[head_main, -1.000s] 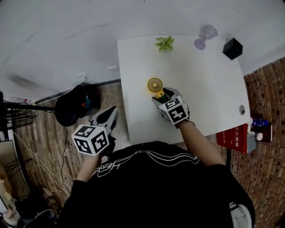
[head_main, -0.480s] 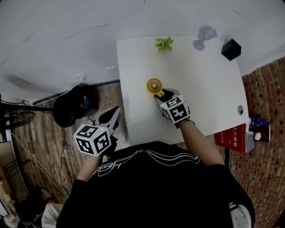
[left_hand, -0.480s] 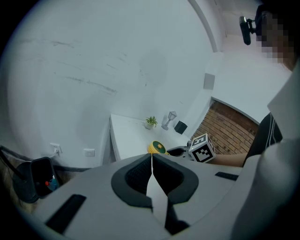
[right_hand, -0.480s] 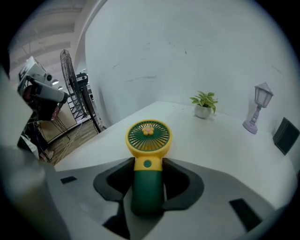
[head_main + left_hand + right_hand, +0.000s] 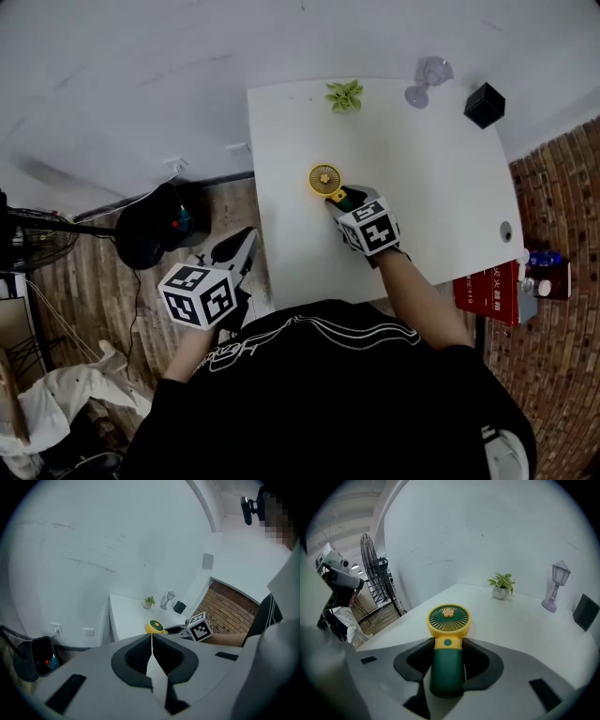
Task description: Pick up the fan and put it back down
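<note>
White worktop (image 5: 422, 187): we see right claw (image 5: 449, 645), jaws just closed in, pinching the fan (image 5: 448, 619) handle; left claw (image 5: 152, 637) pressed together.

White table (image 5: 441, 178) stood against a white wall (image 5: 141, 75); wood-plank floor (image 5: 94, 309) to its left, brick surface (image 5: 562, 178) to its right.

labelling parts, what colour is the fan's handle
The fan handle is dark green; clearest in the right gripper view.

Hidden under the right gripper (image 5: 343, 200) in the head view: most of the handle of the fan (image 5: 324, 177). Clipped at 3 o'clock in the right gripper view: black box (image 5: 585, 612).
</note>
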Motion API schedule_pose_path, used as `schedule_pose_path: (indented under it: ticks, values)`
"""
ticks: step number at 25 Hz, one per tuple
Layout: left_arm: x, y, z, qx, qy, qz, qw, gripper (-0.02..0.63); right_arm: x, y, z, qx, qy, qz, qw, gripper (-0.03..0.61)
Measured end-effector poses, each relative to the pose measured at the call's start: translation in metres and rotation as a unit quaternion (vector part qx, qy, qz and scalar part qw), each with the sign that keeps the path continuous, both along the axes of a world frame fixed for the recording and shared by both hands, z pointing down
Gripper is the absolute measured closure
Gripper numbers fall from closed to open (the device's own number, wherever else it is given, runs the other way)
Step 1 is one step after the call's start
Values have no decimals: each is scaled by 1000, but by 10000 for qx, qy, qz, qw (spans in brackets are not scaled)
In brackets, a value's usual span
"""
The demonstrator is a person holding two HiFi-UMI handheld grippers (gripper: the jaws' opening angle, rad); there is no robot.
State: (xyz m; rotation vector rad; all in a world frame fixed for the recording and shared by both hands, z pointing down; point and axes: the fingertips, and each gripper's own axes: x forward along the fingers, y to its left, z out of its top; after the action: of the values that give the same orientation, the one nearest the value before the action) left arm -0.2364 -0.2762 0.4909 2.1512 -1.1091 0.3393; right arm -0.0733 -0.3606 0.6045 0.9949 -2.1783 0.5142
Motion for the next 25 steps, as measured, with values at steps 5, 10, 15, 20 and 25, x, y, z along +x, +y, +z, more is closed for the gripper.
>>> schedule_pose_path:
  ticks: [5,10,15,20,25]
  values:
    - [5,6,-3,46,-29,-33,10000,580,4,3,-18,158,-253,71,9995,396]
    - [15,12,-13,139,-54,-53,9999,580,9,12,-46,322,-572,4,9978,396]
    - [30,19,-31,216,8,-102,9997,580,18,31,-84,408,-888,-83,9952,396]
    - [47,23,-46,281,76,-118,9995,580,29,53,-131,615,-1203,-254,9905,396]
    - [59,28,-57,352,116,-129,9992,580,39,74,-167,893,-1435,-422,9847,397]
